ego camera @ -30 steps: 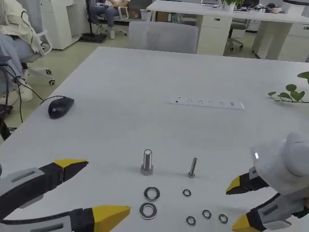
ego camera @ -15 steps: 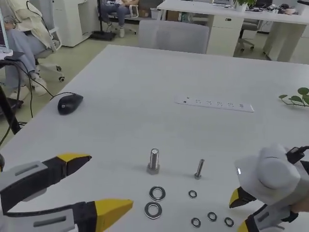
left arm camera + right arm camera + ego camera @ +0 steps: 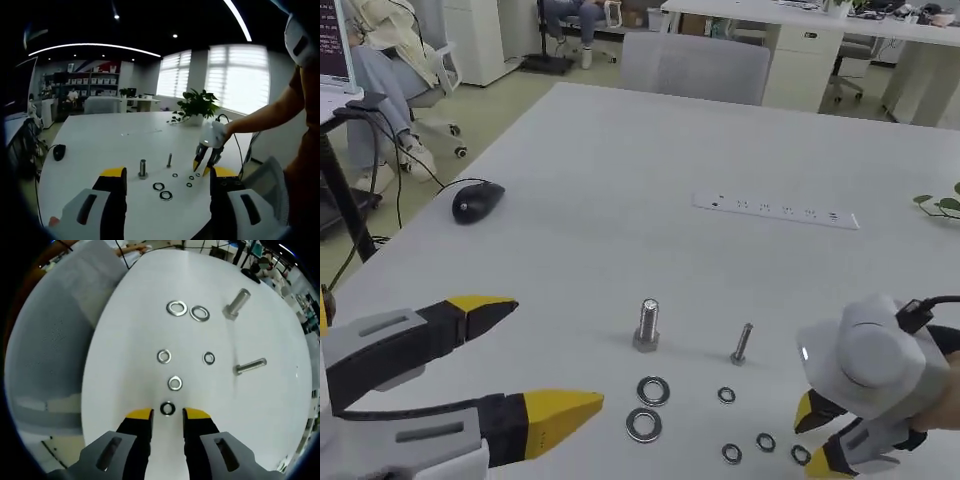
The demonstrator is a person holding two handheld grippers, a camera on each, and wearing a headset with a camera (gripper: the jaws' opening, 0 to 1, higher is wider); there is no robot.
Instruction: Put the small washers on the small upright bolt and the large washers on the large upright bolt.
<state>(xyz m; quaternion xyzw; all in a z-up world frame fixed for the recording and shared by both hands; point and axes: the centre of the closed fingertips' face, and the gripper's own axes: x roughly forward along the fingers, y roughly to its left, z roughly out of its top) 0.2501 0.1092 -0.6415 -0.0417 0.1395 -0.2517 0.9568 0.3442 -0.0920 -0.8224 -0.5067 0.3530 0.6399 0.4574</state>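
A small-washer pickup appears to be in hand: the yellow-tipped right gripper [image 3: 167, 414] is held open astride a small silver ring-shaped washer [image 3: 167, 408] lying flat on the white table [image 3: 125, 340]. The yellow-tipped left gripper [image 3: 545, 355] is held open, well apart. Next, the right jaws need to be closed on the washer's rim, and it is to be carried to the slim silver upright bolt [image 3: 742, 343].

No legible text, label, brand, number or sign is present in any view.

The screen [image 3: 332, 42], far to the left of the power strip [image 3: 775, 211] at the edge of the head view, carries rows of characters too small and blurred to read. The power strip itself bears small dark marks beside its sockets; these cannot be resolved into letters or symbols.
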